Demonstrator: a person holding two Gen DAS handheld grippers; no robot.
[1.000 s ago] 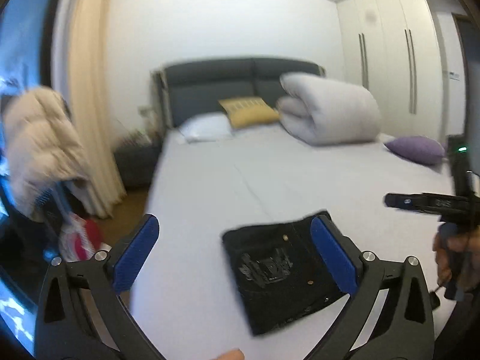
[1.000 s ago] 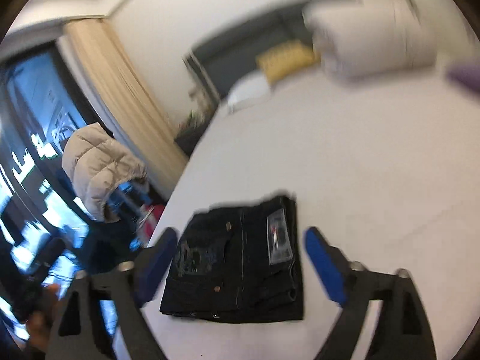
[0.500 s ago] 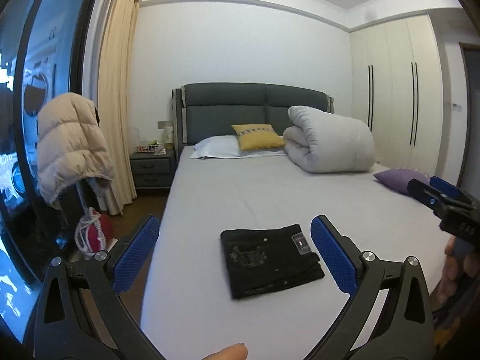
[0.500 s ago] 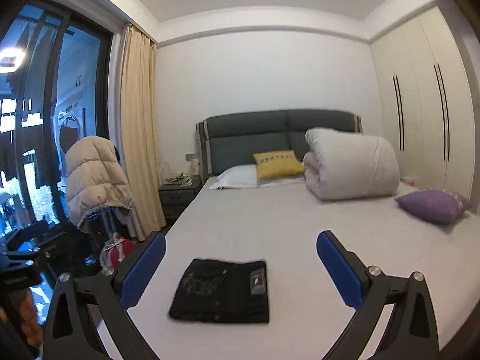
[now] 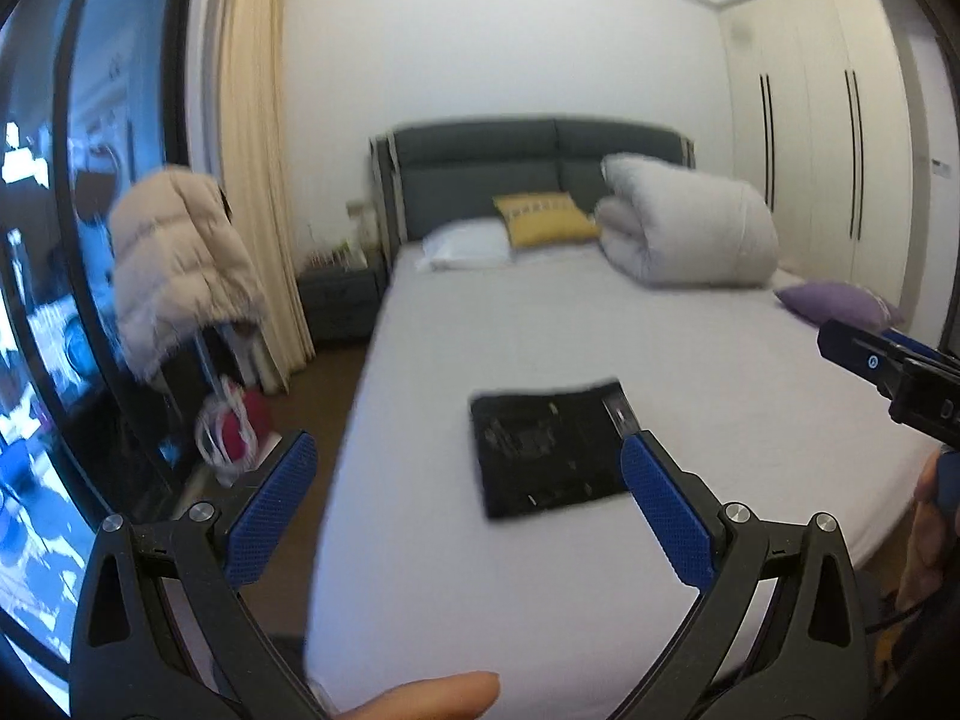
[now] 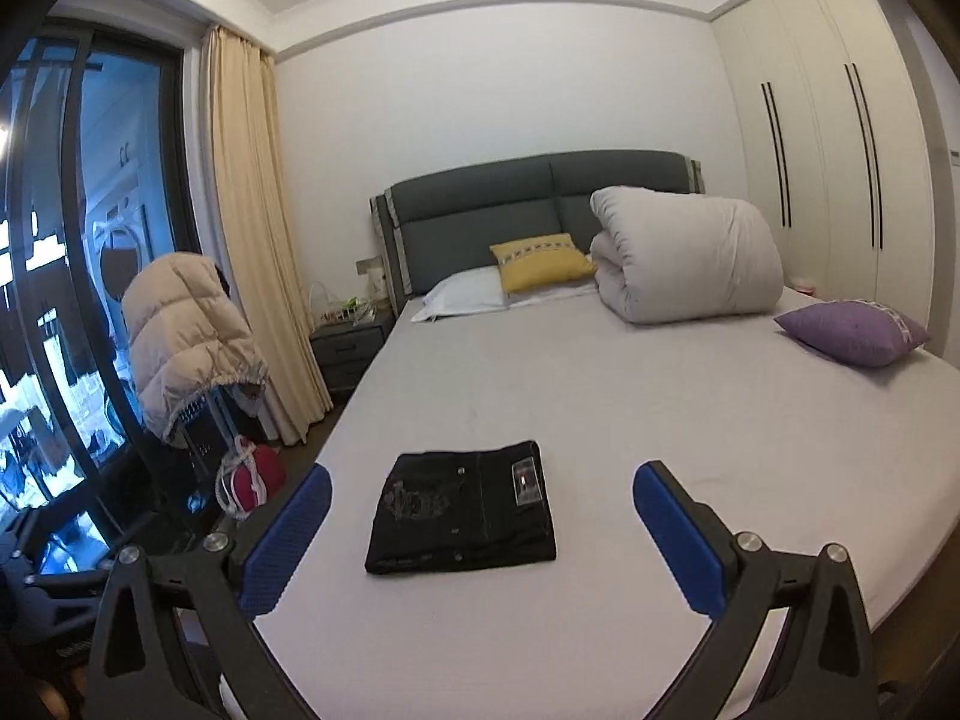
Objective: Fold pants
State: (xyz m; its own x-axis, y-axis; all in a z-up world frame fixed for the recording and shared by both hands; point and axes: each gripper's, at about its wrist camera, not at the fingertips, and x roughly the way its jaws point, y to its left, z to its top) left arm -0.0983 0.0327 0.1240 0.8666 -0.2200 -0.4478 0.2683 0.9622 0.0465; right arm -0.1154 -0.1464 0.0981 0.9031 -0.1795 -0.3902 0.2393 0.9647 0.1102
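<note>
Pants [image 6: 462, 507], one black pair, folded into a flat rectangle, lie on the bed [image 6: 660, 420] near its foot edge, ahead of the right gripper [image 6: 480, 504] and framed between its two blue pads, nothing touching them. Right gripper: jaws spread wide, empty, held off above the bed's edge. Left gripper [image 5: 465, 480]: jaws likewise wide apart and empty; the pants [image 5: 540, 450] sit ahead of it, close by its right-hand pad in the view, though the picture is blurred. One fingertip [image 5: 432, 693] shows at the bottom of the left view. Beyond the pants, further up the bed: one white pillow [image 6: 465, 294], one yellow cushion [image 6: 540, 258], one rolled white duvet [image 6: 684, 252], one purple cushion [image 6: 852, 330] off to the right. To the left of both grippers: one puffy beige jacket [image 6: 186, 336] draped on a rack, one red bag [image 6: 249, 477] on the floor, one curtain [image 6: 252, 210], one nightstand [image 6: 348, 348].
</note>
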